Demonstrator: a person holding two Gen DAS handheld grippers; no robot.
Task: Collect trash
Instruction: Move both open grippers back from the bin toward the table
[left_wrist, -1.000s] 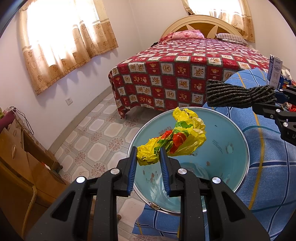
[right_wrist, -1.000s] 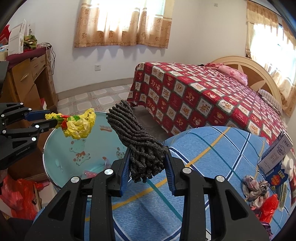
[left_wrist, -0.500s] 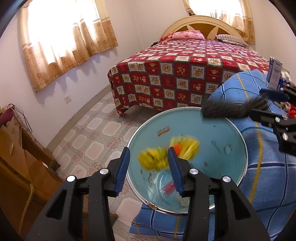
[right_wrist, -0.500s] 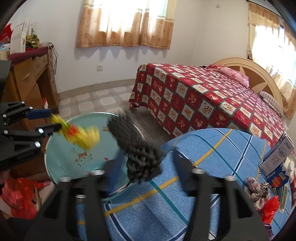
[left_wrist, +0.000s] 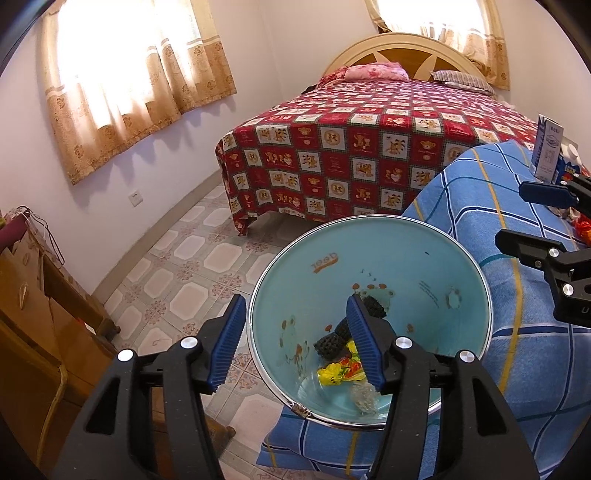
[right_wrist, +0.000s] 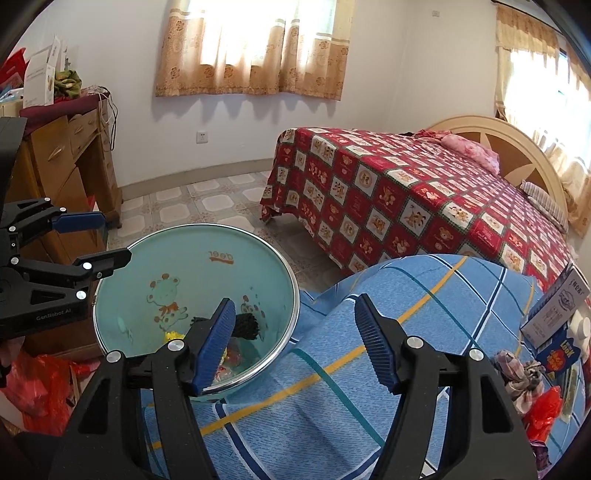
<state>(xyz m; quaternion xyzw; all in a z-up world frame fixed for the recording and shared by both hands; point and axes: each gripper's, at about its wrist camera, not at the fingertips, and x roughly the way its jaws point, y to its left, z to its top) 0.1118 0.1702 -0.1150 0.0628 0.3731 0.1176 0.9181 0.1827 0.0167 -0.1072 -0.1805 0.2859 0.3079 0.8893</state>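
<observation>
1. pale turquoise bin (left_wrist: 424, 266), brown cartoon prints, silver rim.
2. inside it at 6 o'clock, yellow-red-green wrapper (left_wrist: 338, 371); black knit bundle (left_wrist: 328, 343) just above.
3. blue plaid cloth (right_wrist: 369, 314), yellow and teal stripes.
4. red patchwork bedspread (left_wrist: 369, 147), bear squares.

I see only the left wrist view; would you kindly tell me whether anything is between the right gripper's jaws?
Observer: No. The right gripper has just been opening its jaws, and only the blue blanket shows through the gap.
Operator: Is any trash lying near the carton?
Observer: Yes, a red wrapper and a crumpled cloth lie on the blanket beside the carton.
Operator: Is there anything down by the bin?
Observer: A red plastic bag lies low beside the bin, to its left in the right wrist view.
</observation>
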